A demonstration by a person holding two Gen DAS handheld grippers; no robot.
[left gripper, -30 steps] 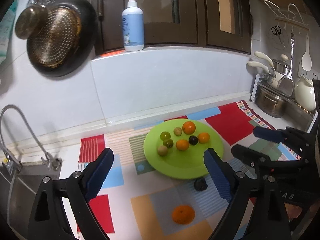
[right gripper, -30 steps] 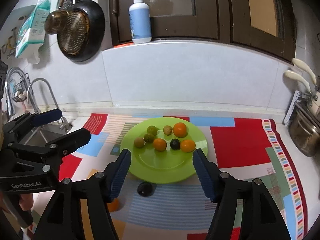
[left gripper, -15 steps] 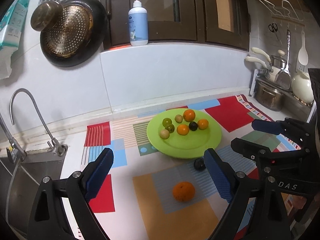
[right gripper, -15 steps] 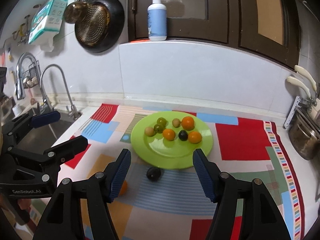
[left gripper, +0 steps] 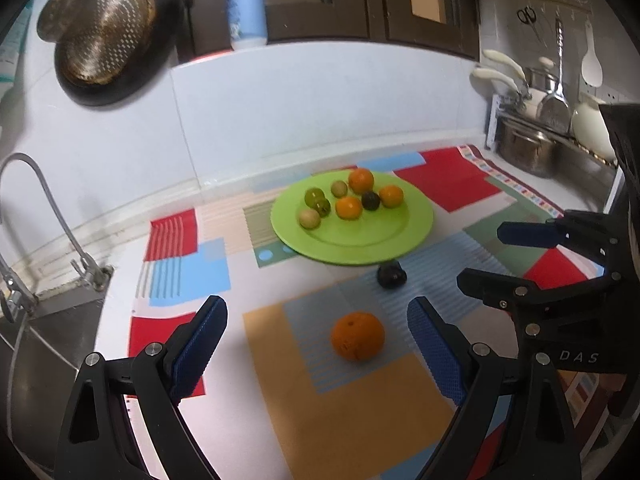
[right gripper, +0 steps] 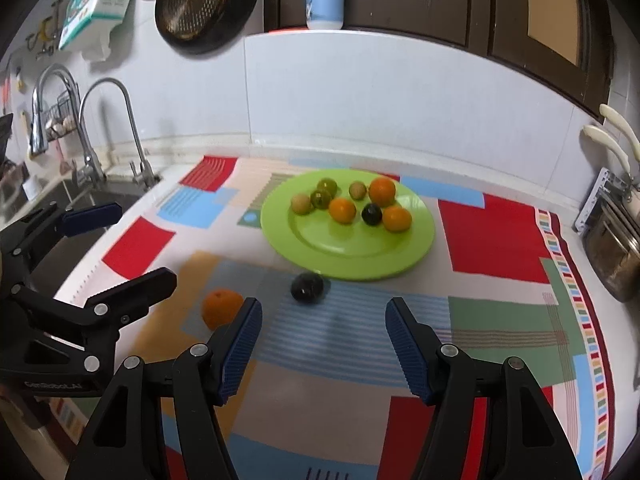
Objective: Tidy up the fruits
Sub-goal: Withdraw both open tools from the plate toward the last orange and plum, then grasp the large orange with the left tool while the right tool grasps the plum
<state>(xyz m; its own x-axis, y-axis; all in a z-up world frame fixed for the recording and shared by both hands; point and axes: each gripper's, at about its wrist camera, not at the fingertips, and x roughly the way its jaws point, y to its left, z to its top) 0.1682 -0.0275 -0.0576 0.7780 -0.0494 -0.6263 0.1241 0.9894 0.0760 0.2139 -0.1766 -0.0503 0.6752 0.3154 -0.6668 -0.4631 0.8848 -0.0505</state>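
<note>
Loose round orange (left gripper: 357, 341) and a dark round fruit (left gripper: 391, 275) sit on the patchwork mat (left gripper: 352, 412), just outside the lime-green plate (left gripper: 360, 240) holding eight small fruits. Left gripper (left gripper: 316, 330) and right gripper (right gripper: 323, 328) both gape, empty.

White tiled wall (left gripper: 320, 104) below dark wooden cabinets (right gripper: 500, 4).

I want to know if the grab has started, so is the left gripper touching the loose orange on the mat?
Apart. In the left wrist view the left gripper is open, and mat shows between each pad and the orange.
</note>
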